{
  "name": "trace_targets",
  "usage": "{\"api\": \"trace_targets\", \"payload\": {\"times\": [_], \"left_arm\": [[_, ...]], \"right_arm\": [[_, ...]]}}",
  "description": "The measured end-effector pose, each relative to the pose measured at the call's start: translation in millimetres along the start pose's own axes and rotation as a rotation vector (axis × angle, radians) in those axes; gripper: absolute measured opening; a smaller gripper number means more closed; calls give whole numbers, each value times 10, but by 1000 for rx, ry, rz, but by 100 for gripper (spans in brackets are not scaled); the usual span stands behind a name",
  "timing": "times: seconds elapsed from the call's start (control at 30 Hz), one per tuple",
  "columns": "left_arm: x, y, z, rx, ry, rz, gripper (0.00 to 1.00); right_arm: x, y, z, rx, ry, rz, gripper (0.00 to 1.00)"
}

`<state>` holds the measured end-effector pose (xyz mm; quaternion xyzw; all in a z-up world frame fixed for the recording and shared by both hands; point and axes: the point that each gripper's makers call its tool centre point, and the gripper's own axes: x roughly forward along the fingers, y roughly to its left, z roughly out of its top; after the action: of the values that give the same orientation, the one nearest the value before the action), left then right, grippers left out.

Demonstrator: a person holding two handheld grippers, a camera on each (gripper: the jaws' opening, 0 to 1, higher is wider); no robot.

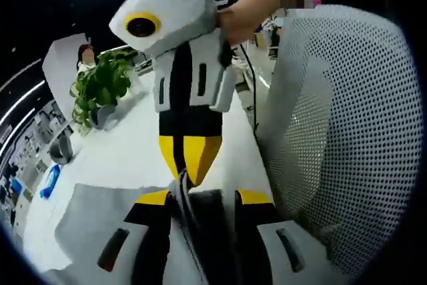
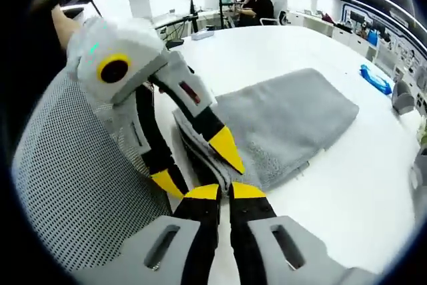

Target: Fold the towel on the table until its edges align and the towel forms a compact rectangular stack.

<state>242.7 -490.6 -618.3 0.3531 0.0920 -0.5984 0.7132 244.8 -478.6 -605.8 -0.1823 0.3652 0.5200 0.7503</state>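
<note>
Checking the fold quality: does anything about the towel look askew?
Yes. The grey terry towel on the white table is folded unevenly: its layered edges near the right gripper are staggered, not flush.

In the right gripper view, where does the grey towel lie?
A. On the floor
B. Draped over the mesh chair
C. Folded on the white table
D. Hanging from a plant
C: the towel lies folded on the table, both grippers at its near edge.
</note>
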Motion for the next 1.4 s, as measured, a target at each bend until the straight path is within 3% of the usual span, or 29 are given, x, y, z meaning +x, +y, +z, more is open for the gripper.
{"api": "trace_targets", "payload": {"times": [0.07, 0.13, 0.23, 0.3, 0.37, 0.43, 0.5, 0.57, 0.67, 0.73, 1.03, 1.23, 1.33, 1.37, 1.4], "left_arm": [[7, 87, -80, -5, 38, 49, 23], [30, 68, -165, 11, 70, 46, 22], [47, 55, -215, 49, 95, 52, 10], [48, 50, -208, -44, 85, 43, 8], [44, 88, -237, -142, 85, 47, 7], [39, 99, -262, -214, 83, 40, 7], [31, 113, -286, -288, 76, 39, 7], [34, 108, -310, -383, 65, 26, 6], [30, 126, -337, -526, 45, 21, 6], [22, 136, -365, -564, 42, 14, 7], [13, 125, -369, -566, 43, 7, 7], [3, 124, -374, -559, 43, -1, 9], [-41, 34, -343, -500, 45, -92, 25], [-100, -3, -312, -540, 41, -123, 30], [-137, 33, -299, -550, 32, -113, 34]], "right_arm": [[-4, -11, 16, 17, -3, 4, 1], [-7, -23, 10, 30, 0, 1, 1], [15, -4, -20, 25, -3, 9, 2], [5, -94, 0, -134, -33, -69, 4], [-16, -60, -15, -180, -38, -90, 5], [-44, -22, -46, -256, -21, -112, 6], [-56, 22, -106, -396, 22, -134, 5], [-31, 101, -171, -442, 51, -114, 4], [50, 230, -295, -446, 90, -69, 3], [91, 242, -334, -451, 101, -65, 3], [364, 206, -458, -535, 209, -28, 3], [348, 189, -431, -513, 199, -31, 1], [256, 186, -312, -483, 147, -59, 0], [192, 183, -237, -468, 117, -75, 0], [143, 186, -189, -453, 100, -80, 0]]}}
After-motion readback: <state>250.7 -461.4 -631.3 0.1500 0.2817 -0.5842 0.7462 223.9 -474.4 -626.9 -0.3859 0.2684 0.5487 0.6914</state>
